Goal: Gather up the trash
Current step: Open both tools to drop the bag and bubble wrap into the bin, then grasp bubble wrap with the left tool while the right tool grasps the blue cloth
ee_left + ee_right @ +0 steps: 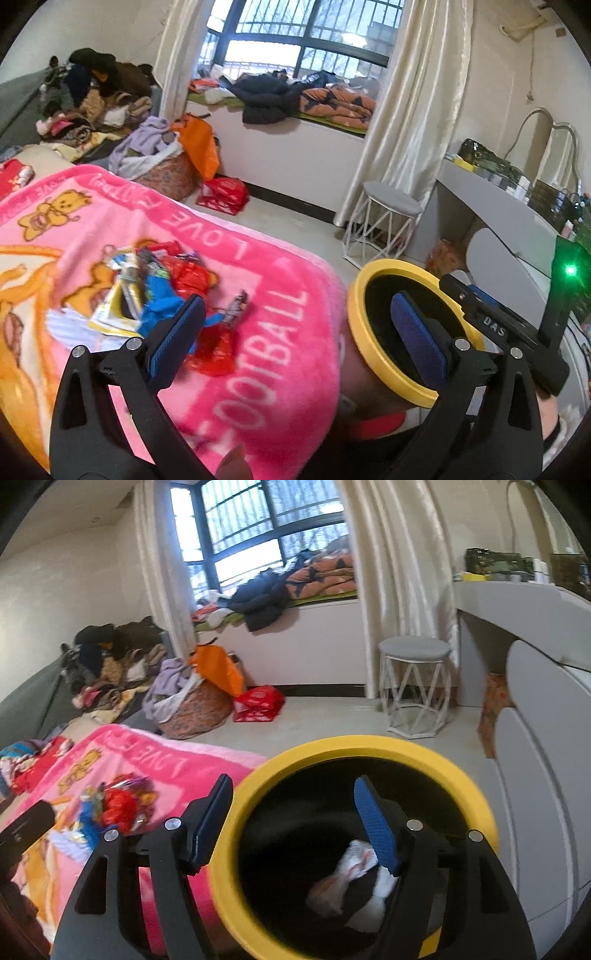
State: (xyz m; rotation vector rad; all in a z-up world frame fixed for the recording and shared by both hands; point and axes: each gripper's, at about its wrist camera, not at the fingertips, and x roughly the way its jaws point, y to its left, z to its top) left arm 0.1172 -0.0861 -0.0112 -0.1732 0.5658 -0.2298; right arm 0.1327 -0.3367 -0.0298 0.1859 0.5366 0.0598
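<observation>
So far 1 white wrapper (351, 878) lies in the yellow-rimmed bin (369, 753); the wrapper pile (159, 291) remains on the pink blanket (280, 332). Left claw (295, 343) and right claw (295, 827) both released, empty.

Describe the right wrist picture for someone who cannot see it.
An open hand-held gripper hangs over a round yellow-rimmed black trash bin with crumpled white paper lying inside. To its left, colourful snack wrappers are piled on a pink fleece blanket, in a cluttered bedroom.
</observation>
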